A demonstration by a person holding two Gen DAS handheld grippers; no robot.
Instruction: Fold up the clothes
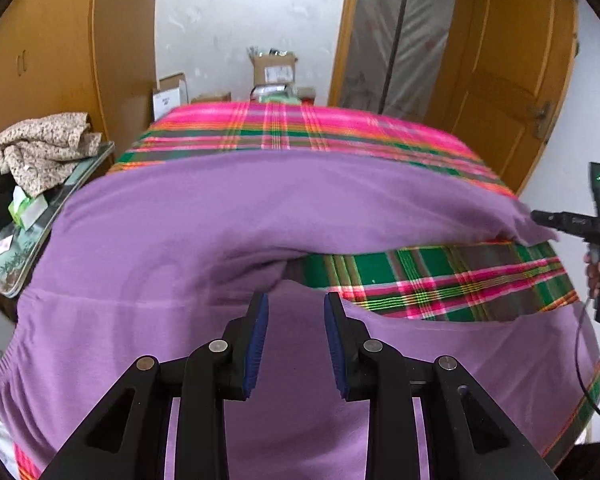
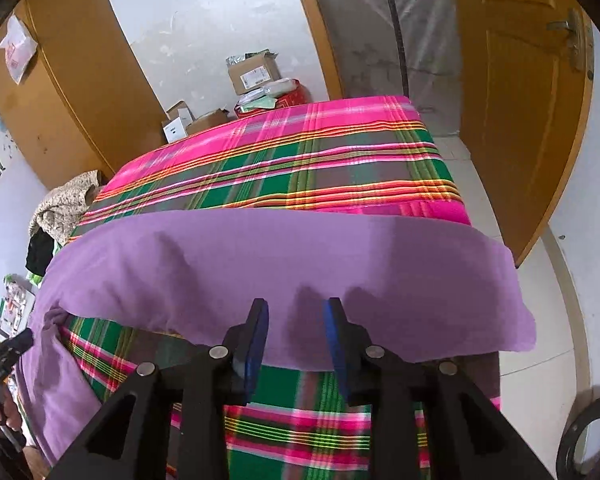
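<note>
A pair of purple trousers lies spread on a bed with a pink and green plaid cover. One leg lies across the far side, the other along the near edge, with plaid showing between them. My left gripper is open and empty, hovering over the crotch area. My right gripper is open and empty just above the far leg's hem end. The right gripper also shows in the left wrist view at the leg's end. The left gripper shows at the right wrist view's left edge.
A heap of beige floral cloth and clutter lies on a side table at the left. Cardboard boxes stand past the bed's far end. A wooden door stands open at the right, with tiled floor beside the bed.
</note>
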